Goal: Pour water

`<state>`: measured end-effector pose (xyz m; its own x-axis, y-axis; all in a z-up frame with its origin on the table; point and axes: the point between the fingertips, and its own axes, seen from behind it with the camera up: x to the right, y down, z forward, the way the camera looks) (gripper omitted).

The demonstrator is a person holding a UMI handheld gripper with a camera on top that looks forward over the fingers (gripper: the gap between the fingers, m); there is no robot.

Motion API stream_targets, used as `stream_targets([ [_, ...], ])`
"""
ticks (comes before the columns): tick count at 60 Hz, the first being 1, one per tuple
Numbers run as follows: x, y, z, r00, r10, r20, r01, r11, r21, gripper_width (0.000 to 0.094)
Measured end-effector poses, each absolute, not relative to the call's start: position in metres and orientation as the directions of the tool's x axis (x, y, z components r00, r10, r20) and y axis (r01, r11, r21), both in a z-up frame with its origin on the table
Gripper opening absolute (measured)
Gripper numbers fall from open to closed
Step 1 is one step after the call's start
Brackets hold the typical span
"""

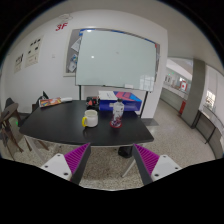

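A clear water bottle (117, 114) with a pink base stands on the dark table (60, 123), near its right end. A small yellowish cup (91, 118) stands just left of the bottle. My gripper (111, 160) is open and empty, its magenta pads (76, 157) spread wide. It is held well back from the table, over the speckled floor. The bottle and cup are far beyond the fingers.
A whiteboard (115, 59) hangs on the far wall behind the table. Papers and boxes (107, 98) lie on the table's far side. A chair (10, 122) stands at the table's left end. A corridor (185, 95) opens to the right.
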<state>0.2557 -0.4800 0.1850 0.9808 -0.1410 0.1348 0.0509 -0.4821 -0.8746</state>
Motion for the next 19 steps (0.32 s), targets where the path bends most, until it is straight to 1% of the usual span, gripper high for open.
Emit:
stream_targets([
  [19, 0.26, -0.501, 0.192, 0.981, -0.15, 0.127, 0.044, -0.462, -0.886, 0.0843],
])
